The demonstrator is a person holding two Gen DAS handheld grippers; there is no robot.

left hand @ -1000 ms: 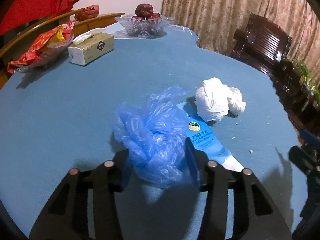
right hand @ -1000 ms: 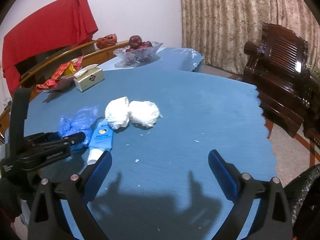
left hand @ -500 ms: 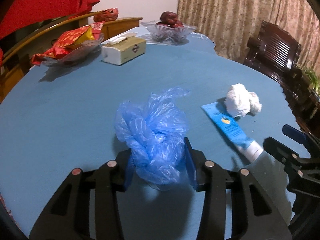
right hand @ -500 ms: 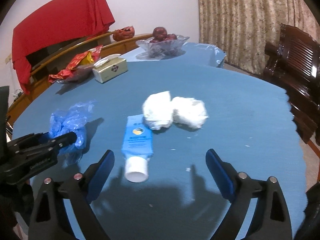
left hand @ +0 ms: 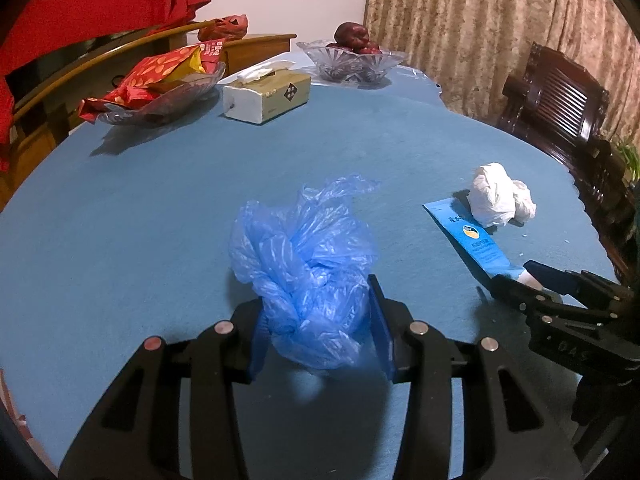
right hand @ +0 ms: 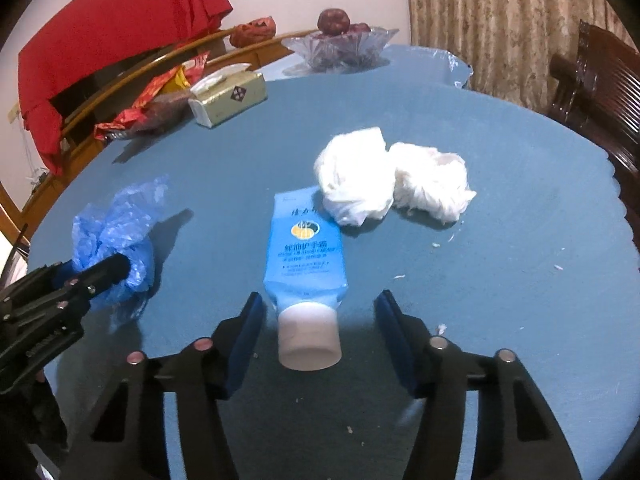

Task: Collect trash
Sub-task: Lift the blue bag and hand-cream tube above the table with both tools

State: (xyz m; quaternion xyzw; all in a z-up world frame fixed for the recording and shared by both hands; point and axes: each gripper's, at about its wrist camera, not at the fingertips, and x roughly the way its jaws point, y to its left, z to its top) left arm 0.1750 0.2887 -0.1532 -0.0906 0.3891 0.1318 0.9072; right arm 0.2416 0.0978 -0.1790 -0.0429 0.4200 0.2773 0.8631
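A crumpled blue plastic bag (left hand: 308, 256) sits between the pads of my left gripper (left hand: 316, 320), which is shut on it just above the blue tablecloth (left hand: 160, 208). In the right wrist view the bag (right hand: 116, 220) and left gripper (right hand: 100, 276) are at the left. A blue hand-cream tube (right hand: 304, 256) lies flat with its white cap toward me. My right gripper (right hand: 320, 320) straddles that cap with its jaws closing, and a gap remains on each side. Two white paper wads (right hand: 352, 184) (right hand: 432, 184) lie just beyond the tube.
At the far side stand a tissue box (left hand: 268, 96), a glass fruit bowl (left hand: 352, 60) and a dish of red snack packets (left hand: 160, 88). A dark wooden chair (left hand: 560, 108) is past the right edge. Small white crumbs (right hand: 440, 244) dot the cloth.
My right gripper came down and forward over the tube's cap and its jaws narrowed. My left gripper carried the blue bag leftward, away from the tube and wads.
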